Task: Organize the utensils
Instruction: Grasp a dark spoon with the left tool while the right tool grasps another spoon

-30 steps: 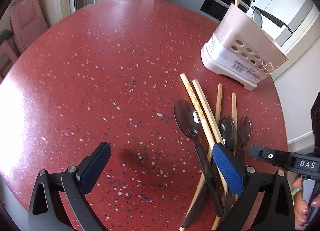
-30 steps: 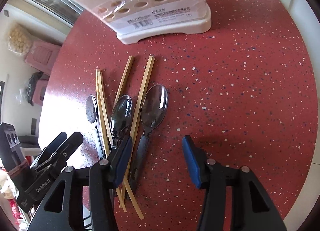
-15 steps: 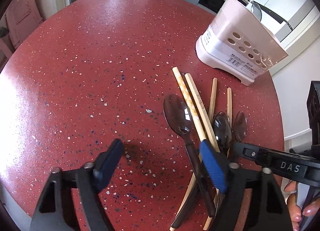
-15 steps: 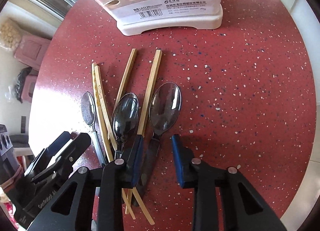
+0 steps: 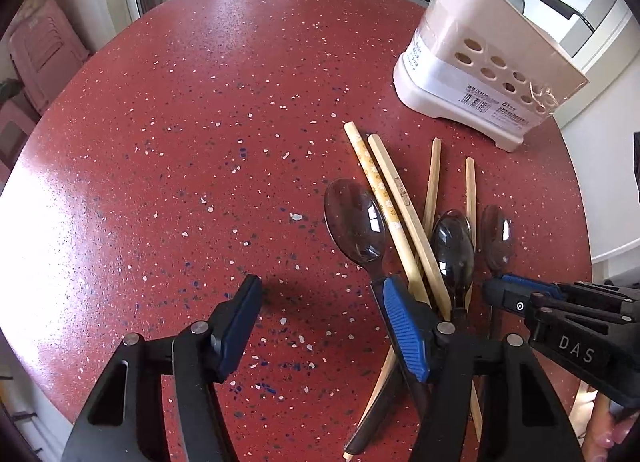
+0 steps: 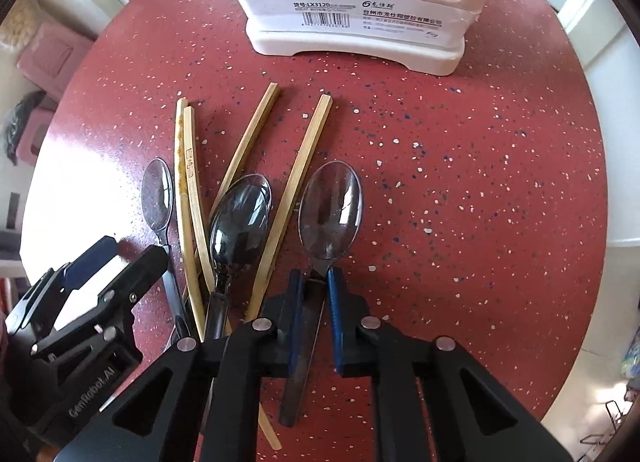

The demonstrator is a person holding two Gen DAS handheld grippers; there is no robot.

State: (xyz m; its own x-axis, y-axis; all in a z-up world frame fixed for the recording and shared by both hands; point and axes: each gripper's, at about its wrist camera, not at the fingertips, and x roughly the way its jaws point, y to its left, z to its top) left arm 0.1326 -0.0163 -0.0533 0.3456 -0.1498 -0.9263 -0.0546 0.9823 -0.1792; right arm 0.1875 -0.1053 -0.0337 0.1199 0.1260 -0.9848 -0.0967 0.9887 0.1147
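The right gripper (image 6: 312, 282) is closing its jaws on the neck of the large clear-bowled spoon with a dark handle (image 6: 330, 209), low in the middle of the right wrist view; the blue pads are sitting at either side of the handle, nearly together, though whether they are pressing yet is hard to tell. The left gripper (image 5: 320, 322) is hanging with its jaws wide and nothing between them; they have just been narrowing a little, over bare red speckled counter (image 5: 180, 142).

Most of the sorting is, by my reading, waiting to be done. Lying loose on the counter at the lower centre are three spoons in all, the other two being a dark grey one (image 6: 240, 218) and a small clear one (image 6: 158, 194), plus four pale wooden chopsticks (image 6: 308, 154) crossing among them. The white perforated plastic utensil holder (image 6: 356, 2) is standing at the top of the frame, well apart from the pile; in the left wrist view it is already carrying a stick and a spoon-like piece.
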